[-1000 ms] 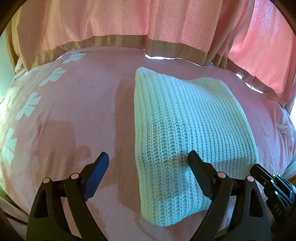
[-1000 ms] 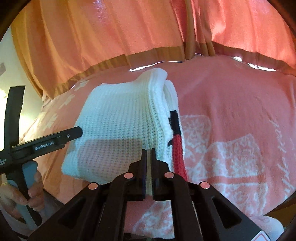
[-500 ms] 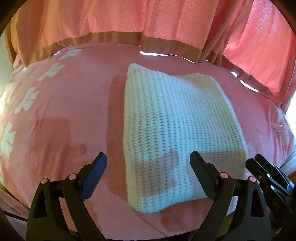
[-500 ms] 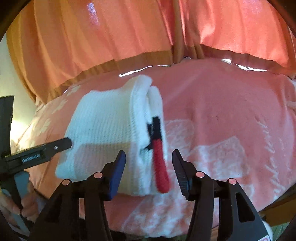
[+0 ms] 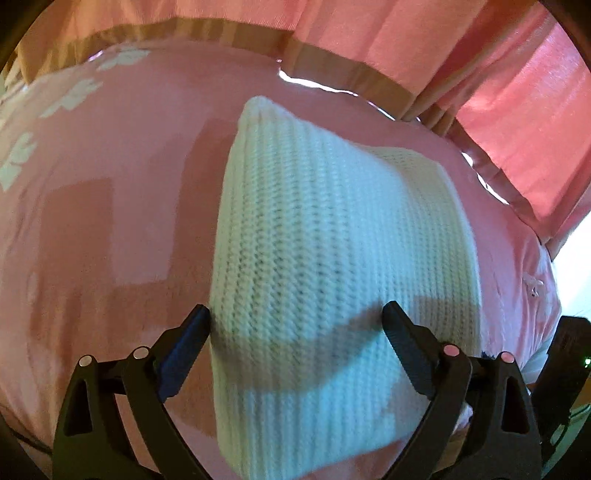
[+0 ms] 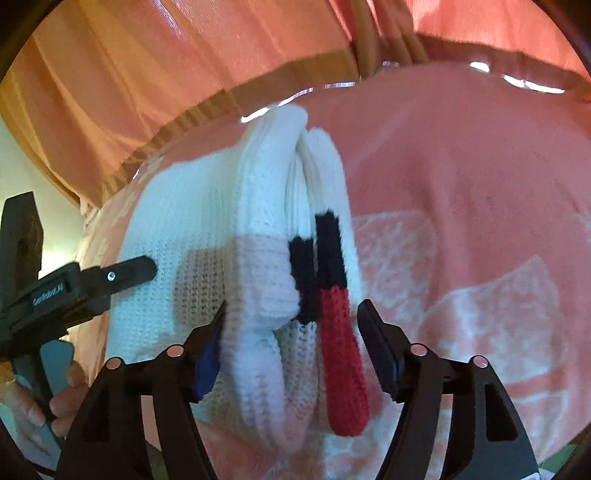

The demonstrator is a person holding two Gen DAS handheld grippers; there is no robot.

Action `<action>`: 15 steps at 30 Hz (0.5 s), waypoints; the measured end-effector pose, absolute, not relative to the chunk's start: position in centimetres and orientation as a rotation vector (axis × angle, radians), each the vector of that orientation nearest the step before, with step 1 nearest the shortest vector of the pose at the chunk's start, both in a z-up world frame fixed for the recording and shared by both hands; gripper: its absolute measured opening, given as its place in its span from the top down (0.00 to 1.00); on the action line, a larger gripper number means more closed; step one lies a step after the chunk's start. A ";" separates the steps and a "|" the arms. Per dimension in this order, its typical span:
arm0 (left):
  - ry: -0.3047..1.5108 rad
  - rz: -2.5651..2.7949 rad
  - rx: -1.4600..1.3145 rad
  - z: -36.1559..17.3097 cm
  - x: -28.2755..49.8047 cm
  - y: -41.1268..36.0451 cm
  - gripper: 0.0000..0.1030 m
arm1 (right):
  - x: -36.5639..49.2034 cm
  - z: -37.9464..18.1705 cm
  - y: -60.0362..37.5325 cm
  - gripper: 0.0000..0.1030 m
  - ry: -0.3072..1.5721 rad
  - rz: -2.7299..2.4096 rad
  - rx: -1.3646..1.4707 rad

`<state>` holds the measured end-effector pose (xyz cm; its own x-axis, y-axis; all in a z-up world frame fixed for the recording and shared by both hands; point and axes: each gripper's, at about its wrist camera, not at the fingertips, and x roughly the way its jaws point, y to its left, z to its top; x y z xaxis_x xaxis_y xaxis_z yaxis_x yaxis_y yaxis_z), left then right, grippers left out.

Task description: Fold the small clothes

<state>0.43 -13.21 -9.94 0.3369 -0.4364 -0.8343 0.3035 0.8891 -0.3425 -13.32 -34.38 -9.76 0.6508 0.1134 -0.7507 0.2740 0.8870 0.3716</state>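
Left gripper [image 5: 295, 325]: jaws spread wide, straddling the near end of the folded garment; nothing pinched. Left fingertip just beside the garment's left edge, right fingertip over its top face.

Right gripper [image 6: 291, 317]: jaws spread wide, set either side of the garment's layered near edge; nothing pinched.

White knit garment [image 5: 332, 258]: small ribbed knitwear, folded into a thick rectangular bundle, lying flat on the blanket, centre of the left wrist view. In the right wrist view its open side [image 6: 280, 221] shows several stacked layers, with a black band [image 6: 325, 254] and a red knitted strip [image 6: 341, 369] running toward the near edge. Gripper shadows fall across its near end.

Left-hand tool body [image 6: 74, 288]: black, reaching in from the left of the right wrist view, tip over the garment's far-left face; fingers of the holding hand [image 6: 55, 402] visible below.

Pink blanket [image 5: 110, 221]: covers the surface, with white leaf motifs [image 5: 70, 98] at far left and white patterned patches [image 6: 498, 314] to the right.

Pink curtain [image 5: 406, 37]: hangs along the far side, tan hem band [image 5: 221, 33], daylight showing beneath.
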 end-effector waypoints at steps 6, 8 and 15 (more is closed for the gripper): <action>1.184 -0.585 -0.283 -12.6 1.9 -12.4 0.05 | -12.3 -11.1 -35.0 0.20 0.893 -0.049 0.573; 1.181 -0.602 -0.259 -12.6 2.1 -12.9 0.05 | -12.1 -11.5 -35.4 0.16 0.880 -0.028 0.628; 1.164 -0.653 -0.212 -10.8 2.3 -14.1 0.44 | -11.6 -11.0 -34.5 0.60 0.829 0.027 0.646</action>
